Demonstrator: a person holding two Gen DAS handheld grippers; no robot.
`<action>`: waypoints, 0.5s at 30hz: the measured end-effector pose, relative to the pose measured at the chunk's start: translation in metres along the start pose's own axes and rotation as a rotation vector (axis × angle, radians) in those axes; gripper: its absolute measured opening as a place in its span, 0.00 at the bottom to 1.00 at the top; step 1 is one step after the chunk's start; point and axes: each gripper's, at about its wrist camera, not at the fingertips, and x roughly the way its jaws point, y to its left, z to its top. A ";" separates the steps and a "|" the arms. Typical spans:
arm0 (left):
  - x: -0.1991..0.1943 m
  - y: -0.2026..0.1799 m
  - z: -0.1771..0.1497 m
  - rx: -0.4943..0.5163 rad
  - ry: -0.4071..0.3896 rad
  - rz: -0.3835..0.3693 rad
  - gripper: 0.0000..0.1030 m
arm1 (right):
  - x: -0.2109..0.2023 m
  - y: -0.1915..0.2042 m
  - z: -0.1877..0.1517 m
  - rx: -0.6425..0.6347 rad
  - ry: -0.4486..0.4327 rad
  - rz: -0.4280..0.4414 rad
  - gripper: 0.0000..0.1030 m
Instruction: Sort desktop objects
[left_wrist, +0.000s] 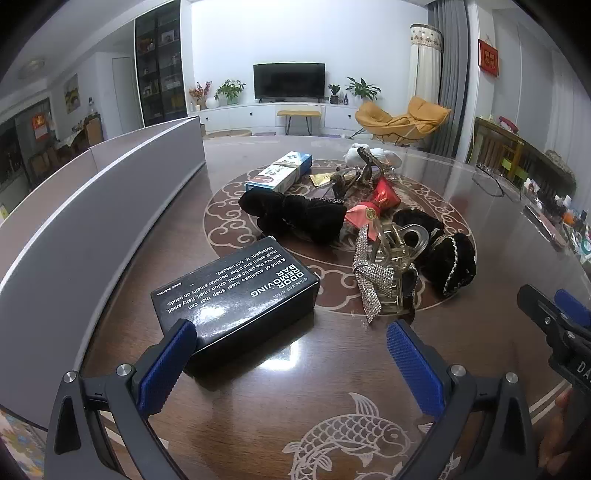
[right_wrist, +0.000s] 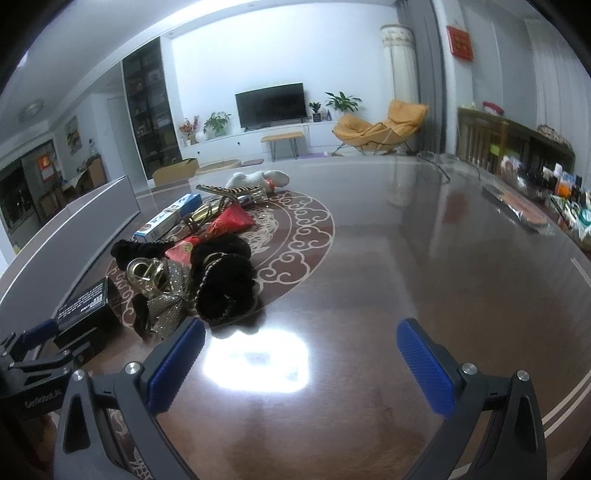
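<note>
A glossy dark wooden table (left_wrist: 258, 387) fills both views, its top inlaid with pale cloud scrolls in a ring and a carp outline near the left camera. A long grey panel (left_wrist: 74, 221) with a smooth matte face stands upright along the table's left edge.

The things to sort lie in a loose heap on the scroll ring. Nearest and to the left is a flat rectangular black box (left_wrist: 236, 291) of shiny card printed with white text about an odor removing bar. Behind it lies a velvety black hair bow (left_wrist: 295, 216), and to the right a fuzzy black scrunchie (left_wrist: 452, 262) edged with a pale beaded trim. Between them a clear plastic claw clip (left_wrist: 399, 243) rests against a sparkling rhinestone bow (left_wrist: 371, 284). A red satin pouch (left_wrist: 384, 197) sits farther back, touching a pink tag. Beyond it a long blue-and-white carton (left_wrist: 280, 173) lies flat, with a white plush toy (left_wrist: 373, 155) at the far edge of the heap.

The left gripper (left_wrist: 291, 350) hovers low with its ribbed blue pads spread fully apart; its left pad (left_wrist: 166, 369) overlaps the black box's near corner in the picture, though I cannot tell whether they touch, and nothing is clasped. The right gripper (right_wrist: 301, 354) is likewise spread wide over bare, reflective tabletop just right of the heap, holding nothing.
</note>
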 end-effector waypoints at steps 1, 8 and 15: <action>0.000 0.000 0.000 0.000 -0.001 -0.001 1.00 | 0.000 0.000 -0.001 0.002 0.001 0.001 1.00; 0.000 0.000 -0.001 0.005 -0.005 -0.006 1.00 | 0.000 0.005 -0.003 -0.026 -0.003 -0.002 1.00; -0.001 0.000 -0.001 0.001 -0.007 -0.011 1.00 | 0.001 0.005 -0.004 -0.028 -0.001 -0.001 1.00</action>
